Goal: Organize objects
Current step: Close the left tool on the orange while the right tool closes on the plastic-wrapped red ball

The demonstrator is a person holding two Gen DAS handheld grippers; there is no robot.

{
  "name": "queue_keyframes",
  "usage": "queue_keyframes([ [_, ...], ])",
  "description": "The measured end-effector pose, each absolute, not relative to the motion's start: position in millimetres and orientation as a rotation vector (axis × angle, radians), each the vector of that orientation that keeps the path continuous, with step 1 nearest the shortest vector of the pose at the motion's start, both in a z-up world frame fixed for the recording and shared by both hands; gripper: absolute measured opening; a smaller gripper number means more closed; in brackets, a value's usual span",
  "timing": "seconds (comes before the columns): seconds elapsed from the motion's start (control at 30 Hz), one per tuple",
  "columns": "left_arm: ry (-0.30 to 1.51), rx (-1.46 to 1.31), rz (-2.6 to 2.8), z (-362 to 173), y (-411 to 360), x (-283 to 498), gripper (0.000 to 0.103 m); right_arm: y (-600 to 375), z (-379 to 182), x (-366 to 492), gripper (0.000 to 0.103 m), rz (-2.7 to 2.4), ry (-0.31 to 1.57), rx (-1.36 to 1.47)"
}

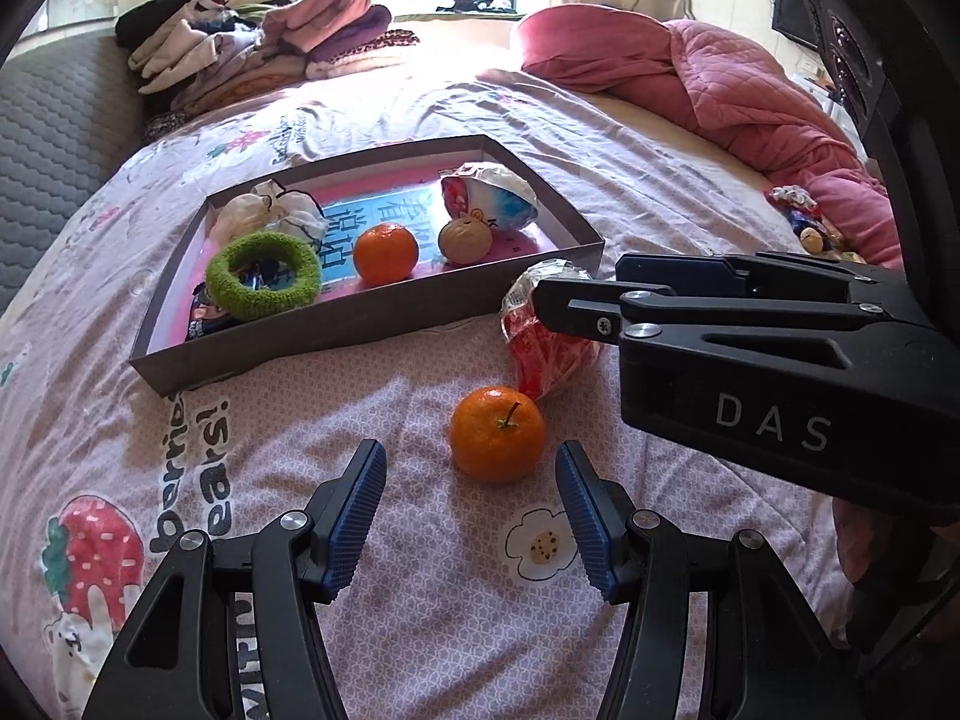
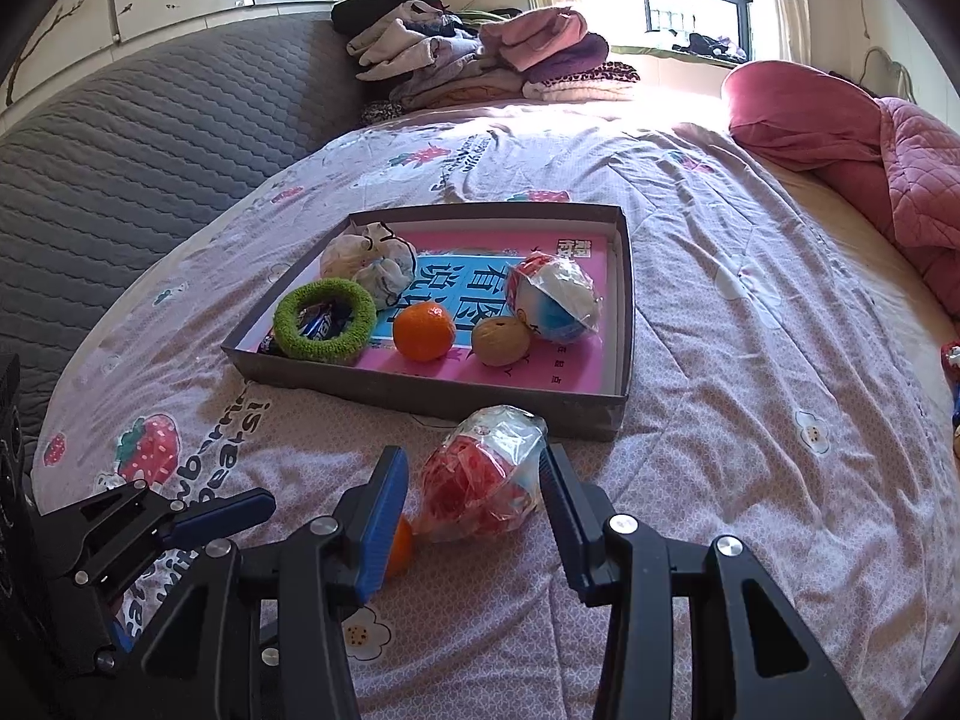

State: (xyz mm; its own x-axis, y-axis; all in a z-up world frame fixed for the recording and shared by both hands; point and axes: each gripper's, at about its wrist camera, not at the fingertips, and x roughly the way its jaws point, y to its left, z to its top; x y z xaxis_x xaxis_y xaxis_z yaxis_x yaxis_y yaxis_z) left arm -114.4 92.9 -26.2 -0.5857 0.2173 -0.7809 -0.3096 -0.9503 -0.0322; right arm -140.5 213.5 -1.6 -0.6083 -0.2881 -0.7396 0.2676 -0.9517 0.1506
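Your left gripper is hanging released behind the firm, round tangerine on the bedspread, near the tray's front edge; take its sides. Your right gripper is straddling the crinkly, slippery wrapped snack, pads not visibly pressing.

Bedsheet is soft printed cloth, a bit wrinkly. The tray looks like matt grey cardboard with a glossy pink paper bottom. Mandarin has that dimpled waxy skin, the red snack bag is crinkly shiny plastic, and the green ring is fuzzy terry cloth.
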Motion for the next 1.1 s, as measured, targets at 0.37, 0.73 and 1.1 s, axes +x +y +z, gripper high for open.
queue_keyframes([
  [0.37, 0.161, -1.229, 2.535, -38.5, 101.8, -128.9, 0.060, 209.2, -16.3, -152.9, 0.045, -2.559, -0.020, 1.233],
  [0.73, 0.136, -1.247, 2.530, -52.3, 101.5, -146.3, 0.060, 213.1, -21.3, -164.5, 0.049, -2.543, -0.113, 1.222],
  [1.1, 0.120, -1.242, 2.523, -52.0, 100.0, -147.4, 0.060, 219.1, -24.2, -167.1, 0.054, -2.534, -0.181, 1.279],
])
